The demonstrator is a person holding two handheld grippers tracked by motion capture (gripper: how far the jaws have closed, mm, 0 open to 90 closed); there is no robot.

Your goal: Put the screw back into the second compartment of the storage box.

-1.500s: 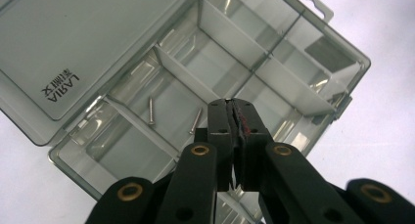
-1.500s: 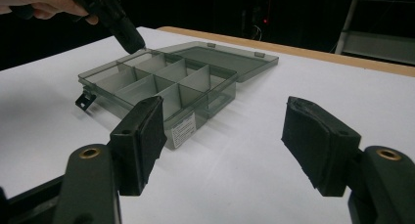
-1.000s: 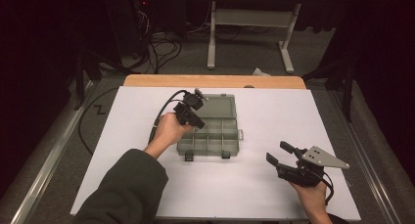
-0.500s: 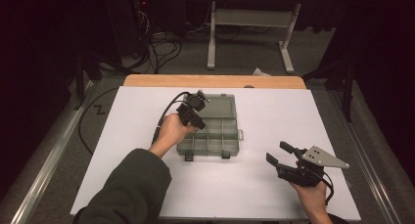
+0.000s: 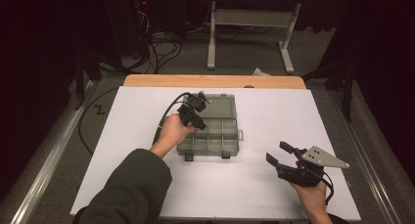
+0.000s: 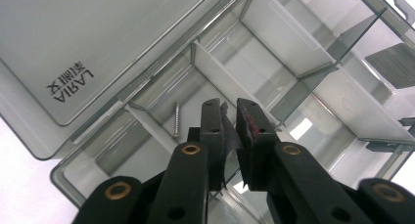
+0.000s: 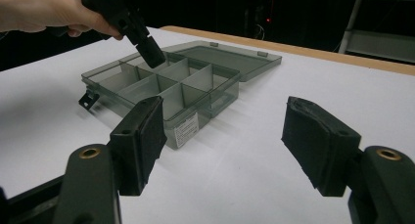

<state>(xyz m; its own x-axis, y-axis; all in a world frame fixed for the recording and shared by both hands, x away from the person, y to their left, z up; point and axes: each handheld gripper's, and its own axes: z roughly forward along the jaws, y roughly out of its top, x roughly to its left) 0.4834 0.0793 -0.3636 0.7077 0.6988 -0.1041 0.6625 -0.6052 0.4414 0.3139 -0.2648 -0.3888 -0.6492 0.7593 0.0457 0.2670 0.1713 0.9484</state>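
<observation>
There is one plastic box [image 5: 211,131] with its lid [image 5: 219,106] open, and it lies near the middle of the table [image 5: 274,194]. The box is grey and see-through, and thin walls divide it into several compartments. One small screw [image 6: 176,119] lies in a compartment of the box next to the lid.

There are two hand-held grippers. The left hand-held gripper [image 5: 201,127] points down into the box, over the compartments next to the lid. Its jaws have just been opening a little; a narrow gap stands between them and nothing is between the pads. The screw lies just beside its tips, not touched. The right hand-held gripper [image 5: 278,154] is well apart from the box, toward the near right corner of the table, with its jaws wide apart and empty.

The table top is white, with a wooden strip [image 5: 215,81] along the edge beyond the box. Beyond that the room is dark, with a grey floor [image 5: 254,53], cables [image 5: 161,43] and a white frame [image 5: 249,23].
</observation>
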